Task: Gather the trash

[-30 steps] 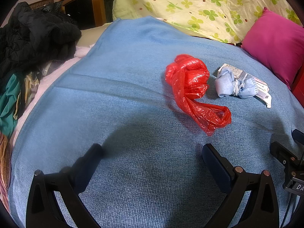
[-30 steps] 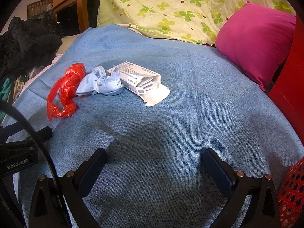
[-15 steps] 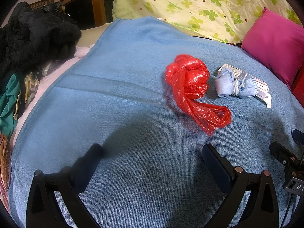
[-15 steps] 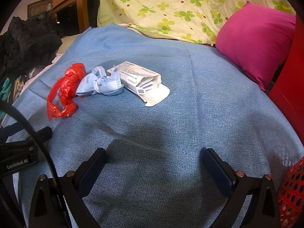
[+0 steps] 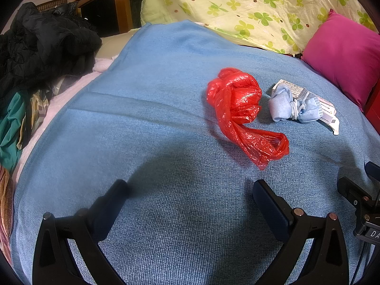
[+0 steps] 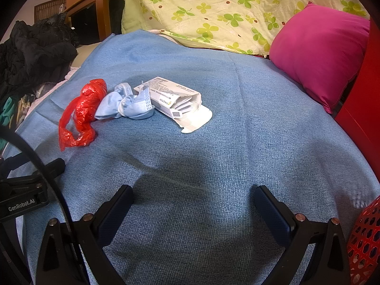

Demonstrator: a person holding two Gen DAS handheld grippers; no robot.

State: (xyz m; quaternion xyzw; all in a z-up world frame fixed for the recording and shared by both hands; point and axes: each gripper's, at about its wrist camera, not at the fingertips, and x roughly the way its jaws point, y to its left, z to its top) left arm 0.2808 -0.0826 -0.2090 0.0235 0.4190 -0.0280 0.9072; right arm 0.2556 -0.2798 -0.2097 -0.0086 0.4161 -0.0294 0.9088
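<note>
Three pieces of trash lie on a blue blanket (image 5: 154, 123). A crumpled red plastic bag (image 5: 239, 109) is ahead and right of my left gripper (image 5: 190, 197), which is open and empty above the blanket. A balled light-blue face mask (image 5: 289, 105) and an opened white carton (image 5: 329, 114) lie to the bag's right. In the right wrist view the red bag (image 6: 83, 111), the mask (image 6: 125, 105) and the carton (image 6: 175, 99) lie ahead and left of my right gripper (image 6: 193, 201), which is open and empty.
A red mesh basket (image 6: 363, 239) is at the lower right edge. A magenta pillow (image 6: 318, 52) and a clover-print pillow (image 6: 213, 7) lie at the back. Dark clothes (image 5: 38, 47) are piled on the left by a wooden cabinet (image 5: 104, 2).
</note>
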